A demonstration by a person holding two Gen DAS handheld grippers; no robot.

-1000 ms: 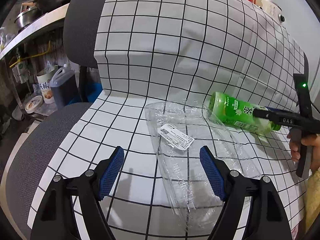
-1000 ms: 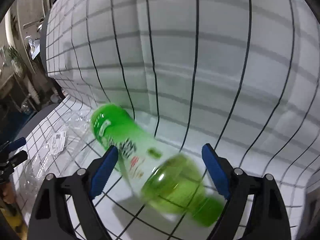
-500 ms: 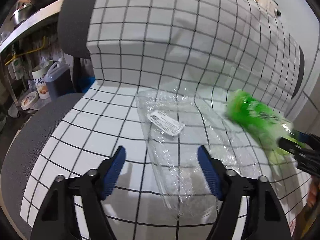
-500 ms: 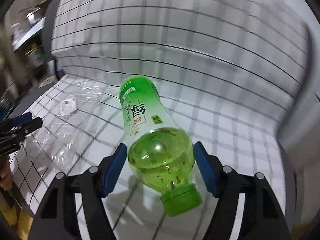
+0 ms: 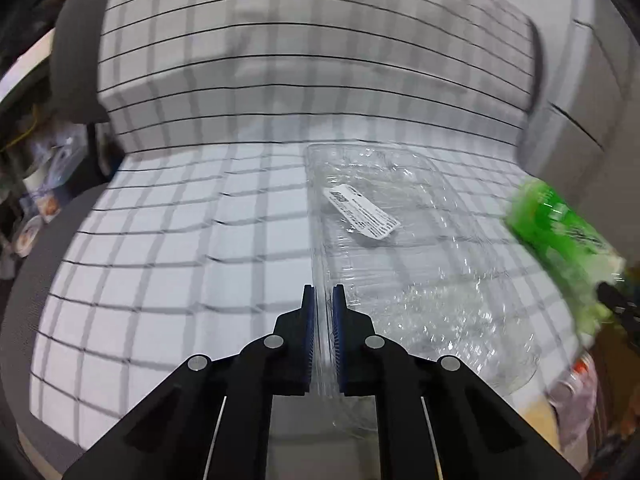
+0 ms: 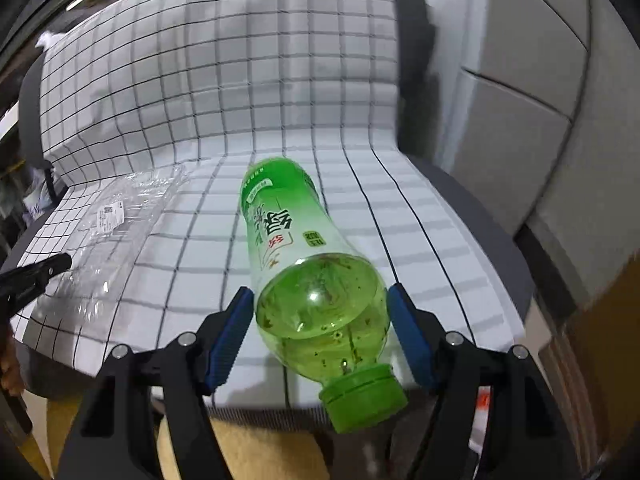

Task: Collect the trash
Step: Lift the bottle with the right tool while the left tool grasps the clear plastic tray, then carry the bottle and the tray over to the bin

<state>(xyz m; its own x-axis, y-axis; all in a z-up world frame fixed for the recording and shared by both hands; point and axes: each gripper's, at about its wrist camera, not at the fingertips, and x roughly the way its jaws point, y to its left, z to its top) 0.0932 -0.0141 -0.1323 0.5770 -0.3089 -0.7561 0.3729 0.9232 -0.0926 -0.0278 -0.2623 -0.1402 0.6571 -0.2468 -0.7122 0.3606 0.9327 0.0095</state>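
Two hand-held grippers over a chair seat draped in a white checked cloth. Left gripper: jaws closing, nearly together, pinching the near left rim of a clear plastic tray with a white label, lying flat on the cloth. Right gripper: jaws fairly wide, clamped on the shoulder of a green bottle, cap toward the camera, base pointing away; seemingly lifted above the seat, though hard to confirm. Picture blurred. To do this step well: pinch the thin rim firmly before lifting, raise slowly so the flimsy tray neither slips nor buckles, keep the bottle squeezed evenly so it cannot slide out.
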